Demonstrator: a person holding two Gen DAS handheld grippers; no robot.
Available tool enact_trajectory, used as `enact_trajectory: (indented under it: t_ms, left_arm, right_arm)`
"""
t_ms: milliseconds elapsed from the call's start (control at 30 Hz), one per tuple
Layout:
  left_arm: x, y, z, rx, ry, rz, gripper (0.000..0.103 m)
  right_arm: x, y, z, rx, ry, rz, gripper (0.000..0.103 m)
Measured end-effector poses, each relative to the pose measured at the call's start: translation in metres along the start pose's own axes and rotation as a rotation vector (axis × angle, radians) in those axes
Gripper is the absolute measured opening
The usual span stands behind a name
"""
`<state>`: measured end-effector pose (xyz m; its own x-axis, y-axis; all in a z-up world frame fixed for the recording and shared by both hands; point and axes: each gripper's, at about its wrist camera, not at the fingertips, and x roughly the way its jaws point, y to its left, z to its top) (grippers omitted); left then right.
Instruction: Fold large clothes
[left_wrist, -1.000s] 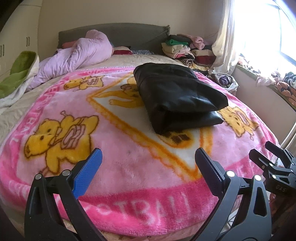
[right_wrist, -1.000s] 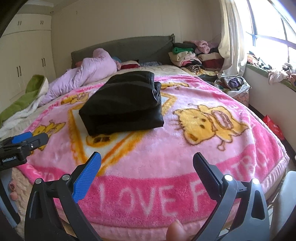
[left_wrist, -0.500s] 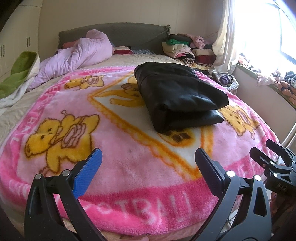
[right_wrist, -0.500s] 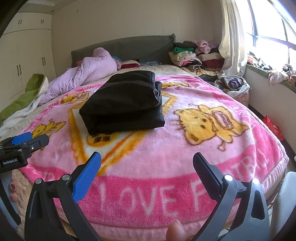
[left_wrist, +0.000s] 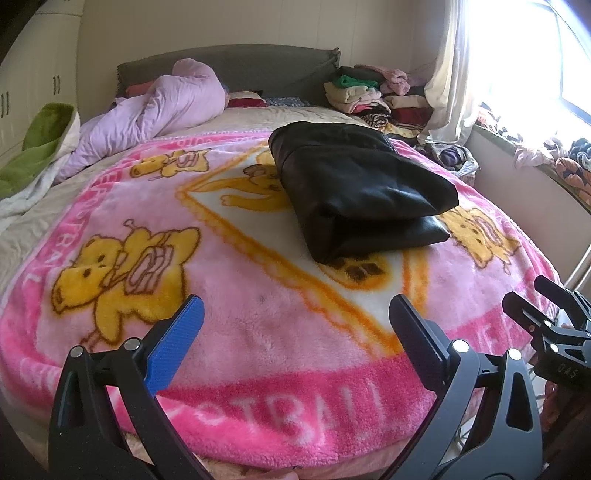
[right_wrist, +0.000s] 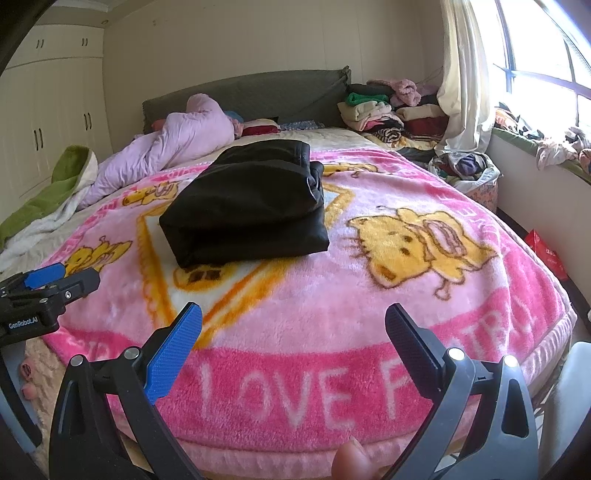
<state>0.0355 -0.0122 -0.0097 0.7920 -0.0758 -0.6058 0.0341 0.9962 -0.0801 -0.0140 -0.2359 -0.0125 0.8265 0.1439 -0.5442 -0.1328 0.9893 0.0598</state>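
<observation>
Black garment (left_wrist: 358, 192), folded into a thick bundle, lying mid-bed on the pink cartoon blanket (left_wrist: 258, 332) (lettered along the near border); left tool (left_wrist: 295, 314) and right tool (right_wrist: 293, 321) near the foot edge, both spread wide, holding nothing.

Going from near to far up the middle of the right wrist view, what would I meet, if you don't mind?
Open right gripper → pink blanket with its lettering → folded black garment → bare sheet → grey headboard → wall.
</observation>
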Motion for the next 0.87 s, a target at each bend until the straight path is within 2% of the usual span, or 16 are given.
enact_trajectory:
  t_ms: [367,467,567,667,767,800,867]
  left_arm:
    - [0.003,-0.001,0.0,0.009,0.024,0.041,0.094]
    - [0.005,0.002,0.001,-0.002,0.04,0.041,0.094]
    - [0.007,0.014,0.004,-0.029,0.051,0.044,0.094]
    - [0.008,0.047,0.017,-0.096,0.062,0.07,0.094]
    - [0.01,0.11,0.037,-0.176,0.078,0.13,0.094]
    - [0.012,0.149,0.047,-0.216,0.094,0.183,0.094]
    - [0.015,0.199,0.057,-0.249,0.094,0.292,0.094]
  right_arm:
    - [-0.001,-0.006,-0.002,0.022,0.002,-0.008,0.099]
    - [-0.005,-0.023,-0.003,0.08,0.0,-0.027,0.099]
    - [-0.014,-0.055,-0.004,0.151,-0.006,-0.089,0.099]
    - [-0.029,-0.113,-0.009,0.248,-0.013,-0.198,0.099]
    - [-0.046,-0.204,-0.027,0.388,0.012,-0.411,0.099]
    - [-0.052,-0.243,-0.038,0.45,0.027,-0.499,0.099]
    - [-0.061,-0.308,-0.06,0.56,0.085,-0.652,0.099]
